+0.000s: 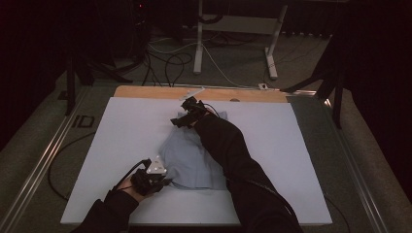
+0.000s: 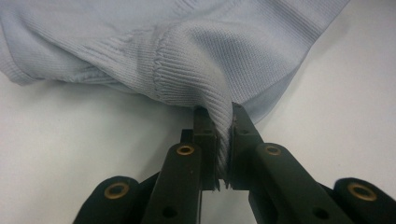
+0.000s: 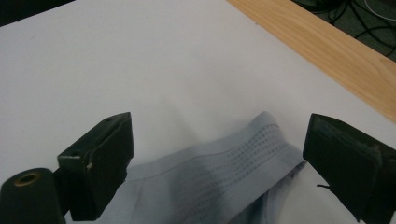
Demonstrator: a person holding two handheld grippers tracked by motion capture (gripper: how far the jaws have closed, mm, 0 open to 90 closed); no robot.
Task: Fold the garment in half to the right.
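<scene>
Garment [image 1: 192, 158], pale blue, laid on the white table sheet [image 1: 291, 145]; its ribbed edge is clamped by the left gripper [image 2: 225, 140], while the right gripper [image 3: 217, 154] is held wide apart over its far hem.

- The white worktop [image 1: 121, 145] lies bare to the left, right and near side of the light blue garment [image 1: 189, 160]; a claw could pass there.
- The person's right forearm [image 1: 228, 145] crosses over the garment, blocking the middle.
- Far strip of bare wood [image 1: 145, 92] is free beyond the right claw [image 1: 187, 114].
</scene>
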